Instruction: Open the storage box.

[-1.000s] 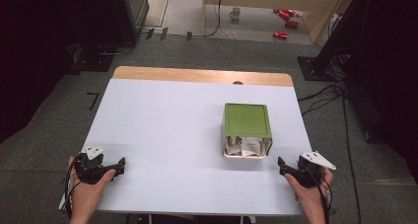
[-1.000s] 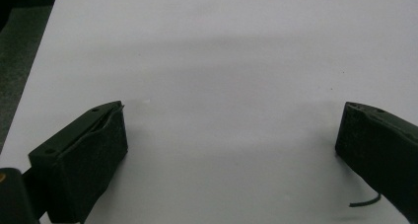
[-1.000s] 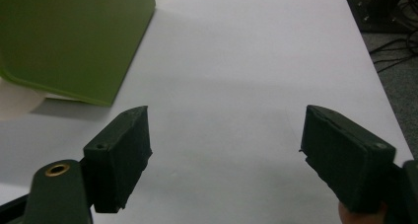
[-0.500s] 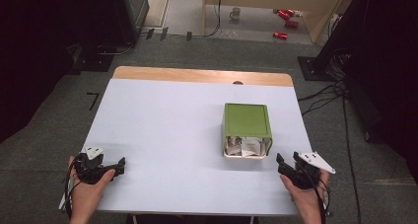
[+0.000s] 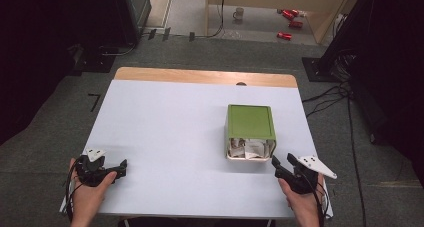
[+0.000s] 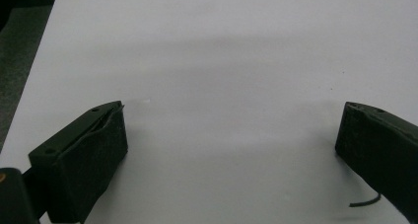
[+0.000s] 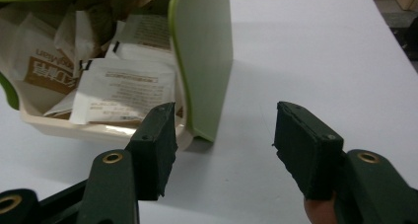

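Barely begun: right gripper (image 7: pixel 224 145), unclenched with jaws just closing on nothing, nears green-lidded cream plastic box of paper packets (image 5: pixel 250 132); left gripper (image 5: pixel 107 169) released on white surface (image 5: pixel 165 137).

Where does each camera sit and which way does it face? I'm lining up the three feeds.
High view: above the person's side, looking forward and down on the white table; both forearms, left gripper, right gripper.
Left gripper view: on that gripper, facing bare tabletop; its black jaws stand apart.
Right gripper view: on that gripper, facing the green-lidded box of paper packets; jaws apart, just closing, nothing between.
Shared: the box, high and right gripper views.
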Demonstrator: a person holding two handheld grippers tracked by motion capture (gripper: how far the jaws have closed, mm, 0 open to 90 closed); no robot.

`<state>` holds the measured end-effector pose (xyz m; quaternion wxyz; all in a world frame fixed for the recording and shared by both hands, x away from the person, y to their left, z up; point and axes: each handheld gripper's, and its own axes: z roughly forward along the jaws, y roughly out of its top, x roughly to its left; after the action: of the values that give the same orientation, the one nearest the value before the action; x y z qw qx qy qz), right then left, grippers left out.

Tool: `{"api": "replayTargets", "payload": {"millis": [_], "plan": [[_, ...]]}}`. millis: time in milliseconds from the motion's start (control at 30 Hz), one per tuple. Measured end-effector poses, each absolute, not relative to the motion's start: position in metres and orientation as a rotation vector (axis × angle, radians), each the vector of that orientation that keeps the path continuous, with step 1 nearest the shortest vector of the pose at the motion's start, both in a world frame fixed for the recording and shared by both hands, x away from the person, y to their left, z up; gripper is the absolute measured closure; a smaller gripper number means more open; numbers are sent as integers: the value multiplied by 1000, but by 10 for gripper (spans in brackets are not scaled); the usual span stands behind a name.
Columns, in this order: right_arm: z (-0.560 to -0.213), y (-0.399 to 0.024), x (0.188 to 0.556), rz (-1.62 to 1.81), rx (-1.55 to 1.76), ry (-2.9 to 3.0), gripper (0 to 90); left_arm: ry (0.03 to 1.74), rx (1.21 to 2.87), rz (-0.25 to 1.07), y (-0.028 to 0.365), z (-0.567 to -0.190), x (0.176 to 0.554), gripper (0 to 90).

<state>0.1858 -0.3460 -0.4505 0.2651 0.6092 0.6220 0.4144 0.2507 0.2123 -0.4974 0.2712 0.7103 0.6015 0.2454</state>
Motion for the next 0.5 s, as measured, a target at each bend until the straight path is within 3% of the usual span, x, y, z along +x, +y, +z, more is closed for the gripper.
{"api": "replayTargets", "payload": {"millis": [267,500], "plan": [[-453,-332,191,1135,1650,1699,421,1620,1911,663,212,-498,250,0],[-457,-326,198,1116,1682,1675,491,1618,1912,664,212,-498,250,0]]}}
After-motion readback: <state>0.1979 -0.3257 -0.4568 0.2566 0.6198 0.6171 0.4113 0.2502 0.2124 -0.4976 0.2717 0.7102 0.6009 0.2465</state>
